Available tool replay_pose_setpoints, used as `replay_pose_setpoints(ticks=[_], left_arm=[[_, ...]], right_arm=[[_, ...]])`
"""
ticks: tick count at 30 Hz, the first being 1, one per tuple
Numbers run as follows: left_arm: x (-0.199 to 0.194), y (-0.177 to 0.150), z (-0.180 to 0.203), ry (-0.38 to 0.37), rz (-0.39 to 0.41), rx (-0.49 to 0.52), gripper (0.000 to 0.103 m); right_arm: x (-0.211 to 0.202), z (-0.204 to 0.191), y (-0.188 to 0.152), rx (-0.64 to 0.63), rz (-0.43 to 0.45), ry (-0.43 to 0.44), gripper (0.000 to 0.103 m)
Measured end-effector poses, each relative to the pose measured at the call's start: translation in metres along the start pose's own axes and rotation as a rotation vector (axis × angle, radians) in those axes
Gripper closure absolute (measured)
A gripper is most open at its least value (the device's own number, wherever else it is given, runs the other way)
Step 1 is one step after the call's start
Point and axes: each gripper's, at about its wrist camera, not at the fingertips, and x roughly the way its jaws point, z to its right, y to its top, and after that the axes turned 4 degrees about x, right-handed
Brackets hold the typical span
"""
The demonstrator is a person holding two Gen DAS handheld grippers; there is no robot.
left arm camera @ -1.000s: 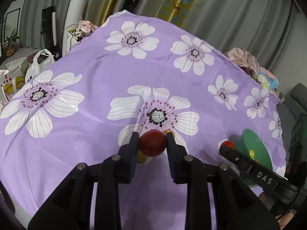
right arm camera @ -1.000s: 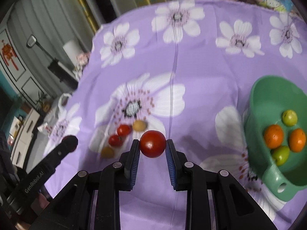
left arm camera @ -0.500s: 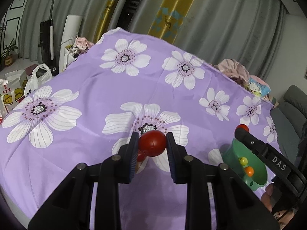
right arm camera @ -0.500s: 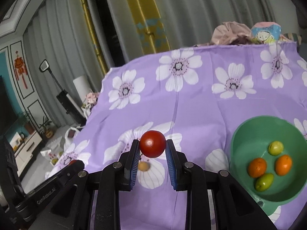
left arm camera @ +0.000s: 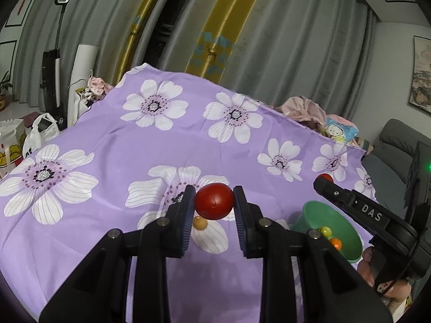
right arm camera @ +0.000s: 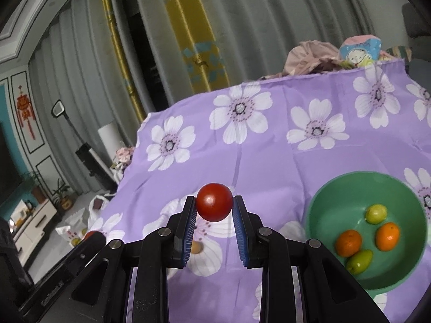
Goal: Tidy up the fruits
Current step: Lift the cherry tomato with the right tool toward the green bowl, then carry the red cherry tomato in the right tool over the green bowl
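L gripper [left arm camera: 214, 206]: black two-finger tongs w/ blue ribbed pads, jaws narrow, clamped on a glossy dark-red oval tomato [left arm camera: 213, 201], pads pressing both sides. Tomato held up off the cloth, faint crease across its skin.

R gripper [right arm camera: 214, 210]: same build, jaws drawn in tight on a round bright-red tomato [right arm camera: 214, 202], caught near the pad tips, most of the fruit standing above them. Also clear of the table.

Below/just past the tongs: small yellowish round fruit [left arm camera: 200, 222] lying on the purple cloth w/ white flower print [left arm camera: 115, 145], on a petal.

Off to R side: green plastic bowl [right arm camera: 317, 204] on the cloth, holding two oranges [right arm camera: 348, 242] and two green-yellow fruits [right arm camera: 376, 214], all apart from each other.

Far edge: heap of pink fabric [right arm camera: 309, 53], grey curtains w/ gold bands [left arm camera: 215, 21] behind.
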Motion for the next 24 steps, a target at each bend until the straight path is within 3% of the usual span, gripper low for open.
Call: replay_pose_setpoints(ticks=[15,24], left_arm=[[0.009,0.002,0.026,-0.053,-0.006,0.034,0.075],[0.025,0.005,0.057,-0.086,-0.028,0.065,0.075]], right_arm=[[-0.018,0.016,0.017,0.009,0.062,-0.070,0.074],[-0.026,0.046,0.029,0.068,0.052,-0.113,0.074]])
